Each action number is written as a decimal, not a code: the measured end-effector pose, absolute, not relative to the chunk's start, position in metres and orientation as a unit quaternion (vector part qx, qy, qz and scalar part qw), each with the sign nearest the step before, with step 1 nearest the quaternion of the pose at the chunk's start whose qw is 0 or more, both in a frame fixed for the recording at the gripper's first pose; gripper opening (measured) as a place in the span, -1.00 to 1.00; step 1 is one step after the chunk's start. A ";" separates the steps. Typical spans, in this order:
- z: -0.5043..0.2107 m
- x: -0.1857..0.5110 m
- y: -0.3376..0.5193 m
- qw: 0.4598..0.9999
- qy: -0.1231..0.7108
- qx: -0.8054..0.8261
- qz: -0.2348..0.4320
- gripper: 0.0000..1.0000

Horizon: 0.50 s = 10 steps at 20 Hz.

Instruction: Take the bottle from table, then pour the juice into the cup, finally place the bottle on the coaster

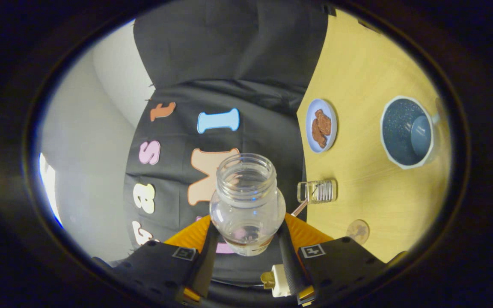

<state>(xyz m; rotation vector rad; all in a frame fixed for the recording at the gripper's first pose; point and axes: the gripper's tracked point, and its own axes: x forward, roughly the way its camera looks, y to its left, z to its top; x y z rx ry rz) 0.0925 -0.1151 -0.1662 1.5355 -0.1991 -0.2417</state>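
Observation:
My gripper [247, 239] is shut on a clear bottle [247, 201], both fingers pressing on its lower body. The bottle has no cap, its wide mouth points away from me, and only a little liquid shows near its base. The gripper is rolled onto its side, so the yellow table [370, 77] stands on edge to the right of the bottle. A small ribbed glass cup [317, 191] stands on the table just right of the bottle. A thin reddish line runs from the cup toward my right finger; I cannot tell what it is. A round brownish coaster [358, 231] lies beside the cup, nearer to me.
A pale blue plate [331, 112] with brown food pieces sits on the table beyond the cup. A dark speckled pot [396, 128] with a white rim stands further across. Black cloth wall hangs behind the bottle, and a white wall is to its left.

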 end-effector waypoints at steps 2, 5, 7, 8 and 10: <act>-0.165 0.091 -0.121 0.702 -0.100 0.696 -0.114 0.46; -0.161 0.092 -0.127 0.691 -0.114 0.704 -0.117 0.46; -0.158 0.092 -0.130 0.684 -0.124 0.710 -0.117 0.46; -0.157 0.092 -0.131 0.680 -0.128 0.712 -0.117 0.46; -0.158 0.092 -0.129 0.674 -0.133 0.717 -0.117 0.46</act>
